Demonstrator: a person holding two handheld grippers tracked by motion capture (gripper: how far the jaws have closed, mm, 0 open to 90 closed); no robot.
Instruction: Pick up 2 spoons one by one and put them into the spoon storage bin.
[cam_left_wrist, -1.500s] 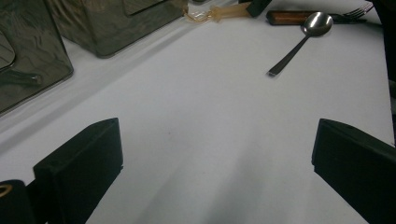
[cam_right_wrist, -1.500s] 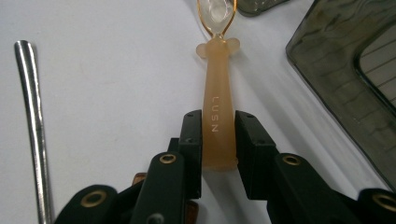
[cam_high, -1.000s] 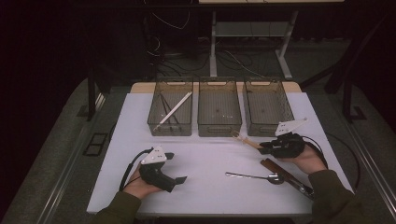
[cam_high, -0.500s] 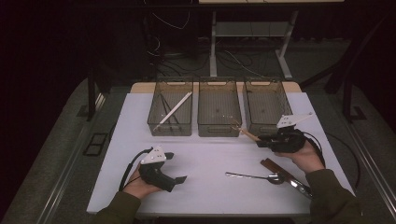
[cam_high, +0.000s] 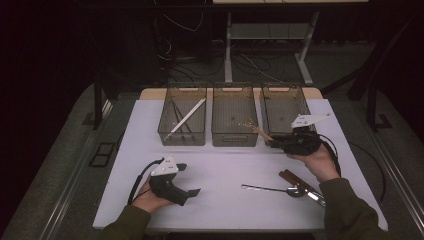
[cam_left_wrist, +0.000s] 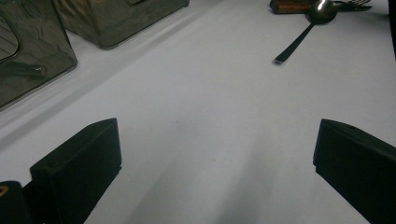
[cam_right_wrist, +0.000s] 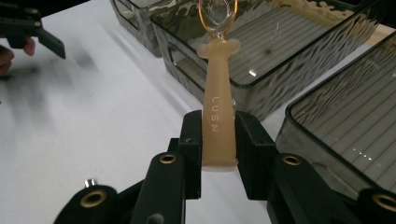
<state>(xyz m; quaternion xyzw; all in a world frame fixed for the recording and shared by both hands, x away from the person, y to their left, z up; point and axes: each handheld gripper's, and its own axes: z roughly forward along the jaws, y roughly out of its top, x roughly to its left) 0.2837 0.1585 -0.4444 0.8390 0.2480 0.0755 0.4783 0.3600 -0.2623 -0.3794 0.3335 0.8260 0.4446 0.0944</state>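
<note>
The right gripper's fingers clamp a pale beige handle embossed "LUSN", its gold wire loops poised over the middle bin. The left gripper rests wide open, empty, on the white surface.

Olive-green long sleeves cover both forearms of the person at the table, each hand wrapped around a matte black, pistol-shaped plastic hand-held gripper — the left gripper and the right gripper. Each carries a pale grey three-cornered plate on top and trails a thin black cable. Brass-coloured rivets ring the pivots of the right gripper's linkage — blocky, square-ended black jaws on both tools.
</note>
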